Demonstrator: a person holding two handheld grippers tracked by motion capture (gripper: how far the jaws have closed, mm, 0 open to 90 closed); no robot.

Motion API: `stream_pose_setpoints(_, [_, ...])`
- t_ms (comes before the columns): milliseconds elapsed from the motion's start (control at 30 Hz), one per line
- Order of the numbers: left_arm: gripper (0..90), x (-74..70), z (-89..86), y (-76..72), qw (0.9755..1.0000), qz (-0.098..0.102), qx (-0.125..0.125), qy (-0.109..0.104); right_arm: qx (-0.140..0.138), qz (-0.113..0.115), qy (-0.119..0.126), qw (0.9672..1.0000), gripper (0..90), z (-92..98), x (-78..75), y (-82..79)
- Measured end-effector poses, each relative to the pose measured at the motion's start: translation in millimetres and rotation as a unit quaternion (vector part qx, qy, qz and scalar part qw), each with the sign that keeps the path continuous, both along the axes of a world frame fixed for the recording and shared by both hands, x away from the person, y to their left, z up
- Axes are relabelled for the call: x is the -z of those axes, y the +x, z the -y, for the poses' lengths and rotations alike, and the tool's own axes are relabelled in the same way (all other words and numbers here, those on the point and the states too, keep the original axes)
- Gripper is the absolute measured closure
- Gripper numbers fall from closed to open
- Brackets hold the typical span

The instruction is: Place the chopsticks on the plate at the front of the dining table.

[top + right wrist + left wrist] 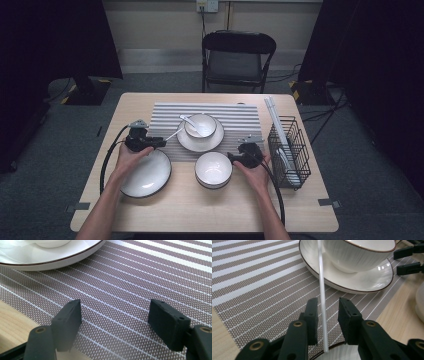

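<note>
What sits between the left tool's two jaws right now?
A thin white stick runs between the jaws of the left tool, over the striped mat; the left gripper view shows it, with a gap each side.

A thin white chopstick (322, 302) lies slanted across the left part of the striped placemat (262, 290). Its far end rests on the rim of the white saucer (362, 281) under the bowl, its near end reaches the dark-rimmed plate at the near left
</note>
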State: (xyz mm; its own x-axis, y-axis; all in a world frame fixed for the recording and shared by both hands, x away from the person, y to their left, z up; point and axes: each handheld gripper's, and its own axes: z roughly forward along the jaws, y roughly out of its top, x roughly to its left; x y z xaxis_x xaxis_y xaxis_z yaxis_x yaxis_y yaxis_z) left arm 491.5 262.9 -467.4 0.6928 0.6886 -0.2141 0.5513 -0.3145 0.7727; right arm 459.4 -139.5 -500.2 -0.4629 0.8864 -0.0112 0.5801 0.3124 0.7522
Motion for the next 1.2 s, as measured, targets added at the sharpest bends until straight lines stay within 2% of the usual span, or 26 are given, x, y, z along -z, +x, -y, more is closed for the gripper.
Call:
stream_pose_setpoints(33, [69.5,0.1,-0.6,0.3,1.0000,0.002,-0.001,0.007,0.000,0.000,0.000,1.0000,26.6,0.0,0.0,0.0])
stream_pose_setpoints(67, [66.4,0.0,-0.8,0.5,1.0000,0.000,0.002,0.004,0.000,0.000,0.000,1.0000,26.7,0.1,0.0,0.0])
stream_pose_setpoints(133, [68.6,1.0,0.0,1.6,0.9999,-0.001,-0.006,0.012,0.000,0.000,0.000,1.0000,26.7,0.1,0.0,0.1])
stream_pose_setpoints(233, [72.1,3.2,-0.2,2.6,0.9999,-0.005,-0.003,0.013,0.000,0.000,0.000,1.0000,26.6,0.1,0.0,0.1])
stream_pose_setpoints(267, [75.4,5.2,2.0,2.3,0.9999,-0.011,0.004,0.011,0.000,0.000,0.000,1.0000,26.7,0.1,0.0,0.0])
stream_pose_setpoints(400, [84.6,5.3,4.2,3.5,0.9999,-0.008,0.007,0.014,0.000,0.000,0.000,1.0000,26.6,0.0,0.0,0.0])
stream_pose_setpoints(433, [84.6,5.0,5.4,3.3,0.9999,-0.007,0.005,0.008,0.000,0.000,0.000,1.0000,26.6,0.0,0.0,0.0])
stream_pose_setpoints(700, [86.0,7.1,11.6,8.3,0.9999,-0.007,-0.003,0.013,0.000,0.000,0.000,1.0000,26.6,0.1,0.0,-0.2])
stream_pose_setpoints(767, [85.8,8.0,13.4,8.9,0.9999,-0.009,-0.004,0.004,-0.001,0.000,0.000,1.0000,26.6,0.1,0.0,-0.1])
stream_pose_setpoints(867, [85.3,11.2,18.0,10.4,0.9999,-0.010,-0.006,0.002,-0.001,0.000,0.000,1.0000,26.7,0.2,0.0,-0.1])
stream_pose_setpoints(900, [84.9,12.0,20.4,11.8,0.9999,-0.011,-0.003,-0.008,0.000,0.000,0.000,1.0000,26.7,0.1,0.0,-0.2])
stream_pose_setpoints(1067, [84.3,13.0,26.2,11.4,0.9999,-0.009,-0.001,0.005,0.001,0.000,0.000,1.0000,26.7,0.1,0.0,-0.1])
stream_pose_setpoints(1100, [83.9,13.6,26.9,11.4,0.9999,-0.013,-0.001,-0.003,-0.001,0.000,0.000,1.0000,26.6,0.1,0.0,-0.1])
stream_pose_setpoints(1200, [83.4,12.9,29.1,10.6,0.9999,-0.009,0.003,0.004,-0.001,0.000,0.000,1.0000,26.6,0.2,0.0,-0.1])
